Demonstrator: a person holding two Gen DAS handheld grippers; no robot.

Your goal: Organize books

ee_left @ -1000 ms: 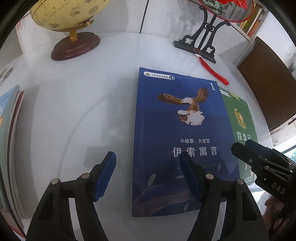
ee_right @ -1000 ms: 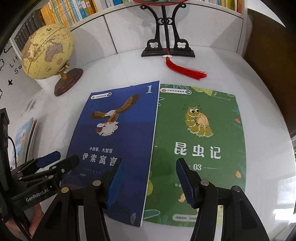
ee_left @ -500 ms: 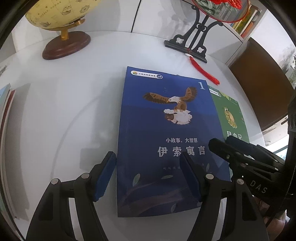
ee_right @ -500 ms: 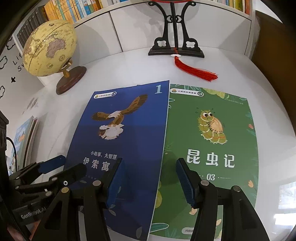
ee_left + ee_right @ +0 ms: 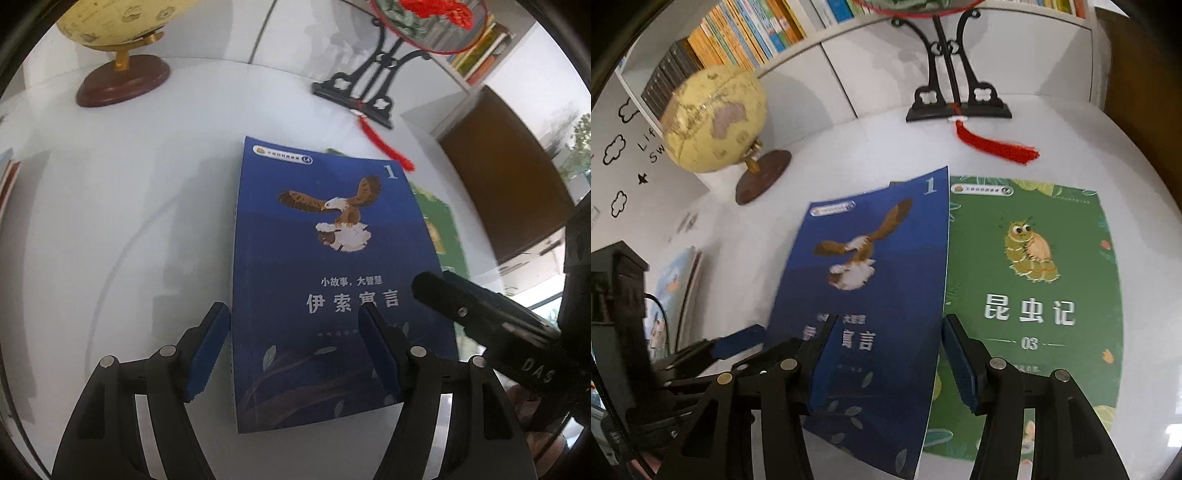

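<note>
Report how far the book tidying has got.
Done: nothing visibly gathered. The blue book overlaps the green book on the table. In hand: the left gripper and right gripper, both open, straddle the blue book's edges. Left: grasp it and gather both books.
</note>
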